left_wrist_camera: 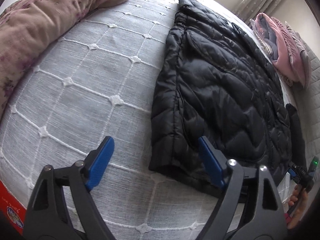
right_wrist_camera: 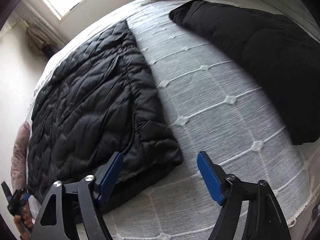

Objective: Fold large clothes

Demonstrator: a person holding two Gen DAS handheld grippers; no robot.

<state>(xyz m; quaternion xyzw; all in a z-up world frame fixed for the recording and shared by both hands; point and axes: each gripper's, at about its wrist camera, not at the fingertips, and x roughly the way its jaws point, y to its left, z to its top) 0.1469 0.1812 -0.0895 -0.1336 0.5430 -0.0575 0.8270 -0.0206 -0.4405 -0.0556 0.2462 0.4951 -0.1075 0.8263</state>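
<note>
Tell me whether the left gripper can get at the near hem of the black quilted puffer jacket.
Probably yes: the left gripper is open, its right finger already over the black quilted puffer jacket, with nothing lying between on the white bedspread.

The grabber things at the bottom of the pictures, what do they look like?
Both the left gripper and the right gripper look alike: black angular plastic arms with triangular cut-outs and round silver bolts, each ending in two flat, ridged blue fingers. No cables or sleeves show.

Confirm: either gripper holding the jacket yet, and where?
Neither. The left gripper and right gripper both have open jaws, empty, at the hem of the black puffer jacket.
</note>
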